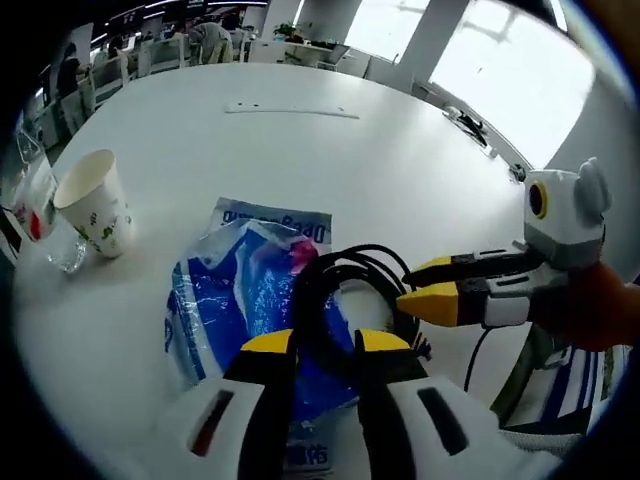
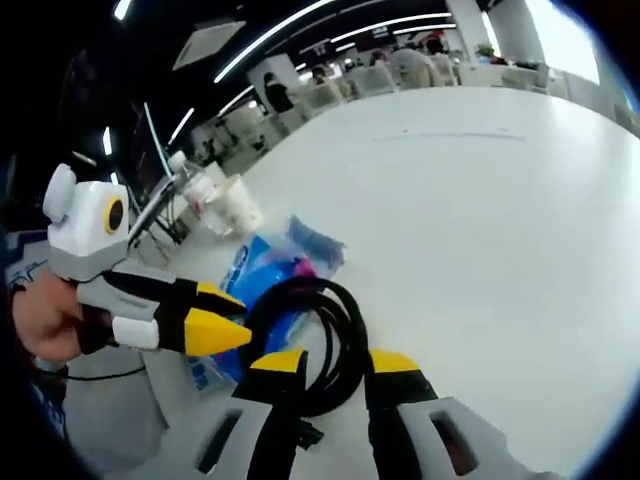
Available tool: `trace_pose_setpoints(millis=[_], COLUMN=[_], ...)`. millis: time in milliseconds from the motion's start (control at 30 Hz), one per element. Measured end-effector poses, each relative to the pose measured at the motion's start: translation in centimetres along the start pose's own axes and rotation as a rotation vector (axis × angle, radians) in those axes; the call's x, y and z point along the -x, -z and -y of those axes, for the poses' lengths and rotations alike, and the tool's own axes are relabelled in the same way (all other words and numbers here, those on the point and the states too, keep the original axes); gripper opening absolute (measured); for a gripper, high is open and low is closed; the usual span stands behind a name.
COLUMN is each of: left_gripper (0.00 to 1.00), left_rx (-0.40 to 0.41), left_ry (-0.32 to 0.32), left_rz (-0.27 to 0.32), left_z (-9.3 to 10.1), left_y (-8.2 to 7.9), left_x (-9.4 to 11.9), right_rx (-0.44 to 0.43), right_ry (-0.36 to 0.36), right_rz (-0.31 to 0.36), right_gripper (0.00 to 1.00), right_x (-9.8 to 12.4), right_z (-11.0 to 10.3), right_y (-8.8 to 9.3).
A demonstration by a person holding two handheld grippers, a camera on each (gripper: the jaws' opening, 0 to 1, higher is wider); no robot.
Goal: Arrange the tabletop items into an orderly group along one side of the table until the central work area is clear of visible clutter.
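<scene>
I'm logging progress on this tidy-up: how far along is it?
Early. Done: the paper cup and clear glass stand together near the white round table's edge. In hand: both grippers, left and right, work at the coiled black cable on the blue plastic bag. Left: moving both aside.

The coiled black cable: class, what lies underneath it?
The coiled black cable lies partly on a blue plastic bag, which rests on the white table. The bag's print under the coil is covered, and its contents cannot be told.

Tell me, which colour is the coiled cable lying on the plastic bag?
Black. The coiled cable shows best in the right gripper view, over the blue plastic bag.
</scene>
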State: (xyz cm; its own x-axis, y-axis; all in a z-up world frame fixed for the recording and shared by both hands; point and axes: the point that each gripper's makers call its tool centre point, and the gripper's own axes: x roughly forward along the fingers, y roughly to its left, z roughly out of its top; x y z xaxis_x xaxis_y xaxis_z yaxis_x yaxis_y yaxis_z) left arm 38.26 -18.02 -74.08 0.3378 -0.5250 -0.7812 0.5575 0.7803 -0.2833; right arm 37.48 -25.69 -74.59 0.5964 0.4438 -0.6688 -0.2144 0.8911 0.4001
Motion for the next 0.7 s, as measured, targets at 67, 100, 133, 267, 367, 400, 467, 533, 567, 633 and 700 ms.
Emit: trace_pose_setpoints(millis=[67, 100, 133, 267, 367, 400, 467, 533, 567, 633, 700], left_gripper=[0.19, 0.19, 0.19, 0.16, 0.16, 0.16, 0.15, 0.14, 0.13, 0.1, 0.07], left_rx=[-0.008, -0.012, -0.011, 0.005, 0.013, 0.012, 0.011, 0.015, 0.016, 0.014, 0.013], left_ry=[0.004, 0.005, 0.005, -0.007, -0.008, -0.007, -0.012, -0.018, -0.019, -0.033, -0.039], left_rz=[-0.008, -0.011, -0.011, -0.008, -0.007, -0.007, -0.007, -0.005, -0.004, 0.0, 0.001], left_z=[0.2, 0.3, 0.3, 0.1, 0.1, 0.1, 0.1, 0.0, 0.0, -0.1, -0.2], left_y=[0.2, 0.3, 0.3, 0.3, 0.2, 0.3, 0.3, 0.3, 0.3, 0.3, 0.4], left_x=[-0.1, -0.1, -0.2, -0.2, -0.3, -0.3, -0.3, -0.4, -0.4, -0.5, -0.7], right_rx=[-0.009, -0.009, -0.006, -0.008, -0.007, -0.009, -0.011, -0.006, 0.0, 0.022, 0.029], right_ry=[0.0, 0.002, 0.005, 0.008, 0.012, 0.012, 0.015, 0.02, 0.025, 0.042, 0.054], right_rz=[0.003, 0.002, -0.002, -0.001, 0.002, 0.002, 0.001, -0.005, -0.01, -0.032, -0.044], right_gripper=[0.21, 0.21, 0.21, 0.21, 0.21, 0.21, 0.2, 0.19, 0.19, 0.16, 0.12], right_x=[0.0, 0.0, 0.0, 0.0, 0.1, 0.1, 0.1, 0.0, -0.1, -0.1, -0.2], right_z=[0.1, 0.1, 0.2, 0.2, 0.2, 0.3, 0.4, 0.4, 0.5, 0.7, 0.8], right_y=[0.1, 0.1, 0.2, 0.3, 0.3, 0.3, 0.4, 0.6, 0.7, 1.1, 1.3])
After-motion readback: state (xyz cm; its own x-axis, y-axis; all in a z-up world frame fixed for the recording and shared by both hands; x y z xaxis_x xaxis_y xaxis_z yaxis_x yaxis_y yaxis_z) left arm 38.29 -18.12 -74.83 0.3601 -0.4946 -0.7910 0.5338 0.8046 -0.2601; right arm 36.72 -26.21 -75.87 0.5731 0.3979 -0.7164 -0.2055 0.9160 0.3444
